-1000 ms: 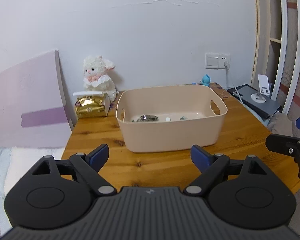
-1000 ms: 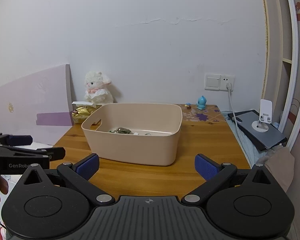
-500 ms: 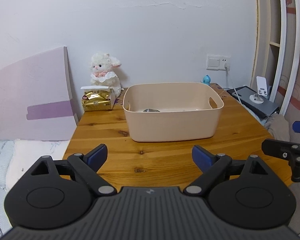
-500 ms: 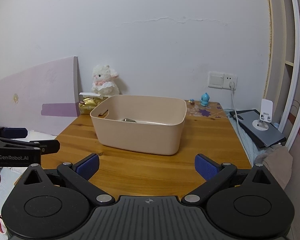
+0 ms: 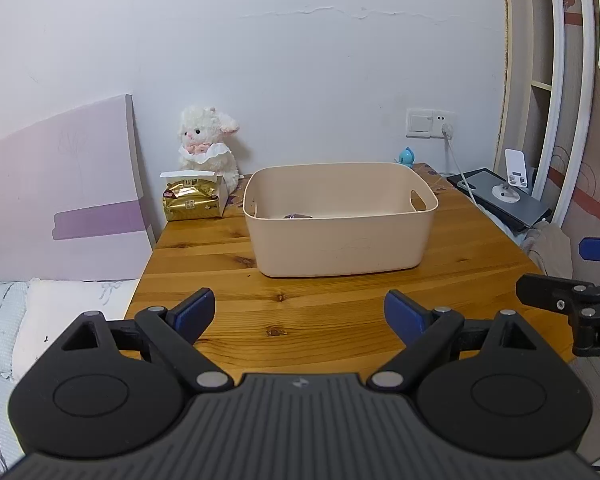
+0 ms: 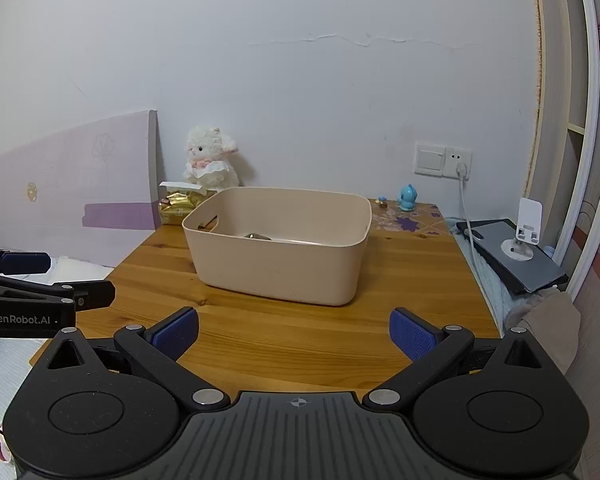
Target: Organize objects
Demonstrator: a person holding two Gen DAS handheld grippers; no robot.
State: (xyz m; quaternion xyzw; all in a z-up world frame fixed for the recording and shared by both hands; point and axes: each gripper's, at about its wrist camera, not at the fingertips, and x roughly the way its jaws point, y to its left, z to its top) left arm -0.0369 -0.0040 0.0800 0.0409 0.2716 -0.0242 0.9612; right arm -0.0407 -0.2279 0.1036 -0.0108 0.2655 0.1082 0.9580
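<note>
While both tools hang short of the table's near edge, the beige storage bin [image 5: 342, 220] sits out in the middle of the wooden table [image 5: 204, 264], and everything turns on it. Left gripper [image 5: 300, 312]: jaws spread wide, nothing between the blue pads. Right gripper [image 6: 294, 334]: same story, spread and empty. The bin lies straight ahead of both, well apart from either, its long axis running across the view, handle cutouts at the two short ends. Something dark and crumpled rests on the bin floor [image 6: 257, 236]; too little shows over the rim to name it.

Behind the bin to its left, a plush lamb [image 5: 208, 148] sits just behind a gold tissue pack [image 5: 192, 200]. Behind the bin to its right stands a small blue figurine [image 6: 407, 197]. Neither arm looks clearly nearer the bin; my read is the left is better placed for the tissue-pack side, the right for the figurine side. Whichever moves must reach forward over open tabletop first.
</note>
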